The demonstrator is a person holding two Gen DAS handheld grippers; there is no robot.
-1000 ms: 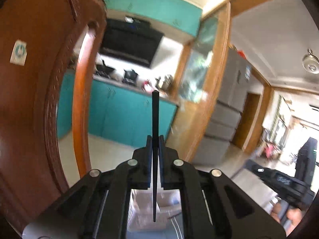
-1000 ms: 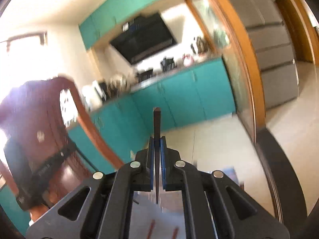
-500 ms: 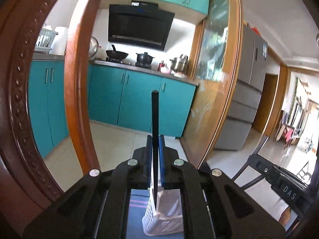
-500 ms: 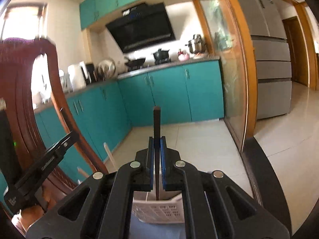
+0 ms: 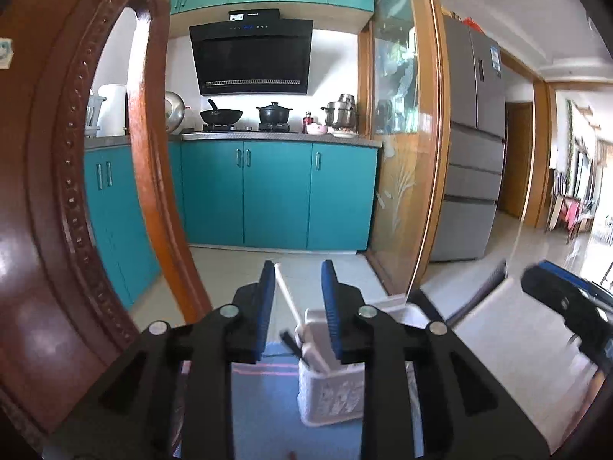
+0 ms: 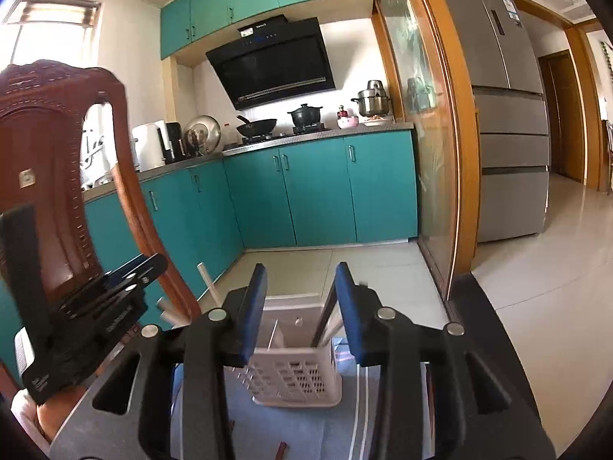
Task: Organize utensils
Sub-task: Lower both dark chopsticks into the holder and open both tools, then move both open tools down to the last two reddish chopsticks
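Observation:
A white perforated utensil basket [image 6: 295, 379] stands on a blue striped cloth [image 6: 337, 425]; it also shows in the left wrist view [image 5: 331, 398]. A dark chopstick [image 6: 325, 322] leans inside it, and a white utensil handle [image 5: 288, 299] sticks up from it. My left gripper [image 5: 298, 299] is open and empty just above the basket. My right gripper [image 6: 300, 299] is open and empty above the basket. The left gripper also shows at the left of the right wrist view [image 6: 95, 306]. A reddish stick end [image 6: 281, 450] lies on the cloth.
A carved wooden chair back [image 5: 49, 207] rises close on the left. Teal kitchen cabinets [image 5: 268, 195], a wooden glass door frame [image 5: 433, 134] and a grey fridge [image 5: 475, 145] stand behind. The table's dark edge [image 6: 494, 329] runs on the right.
Both grippers held a dark chopstick upright while tilting down toward the basket. Both have now opened and the chopsticks have dropped into the basket.

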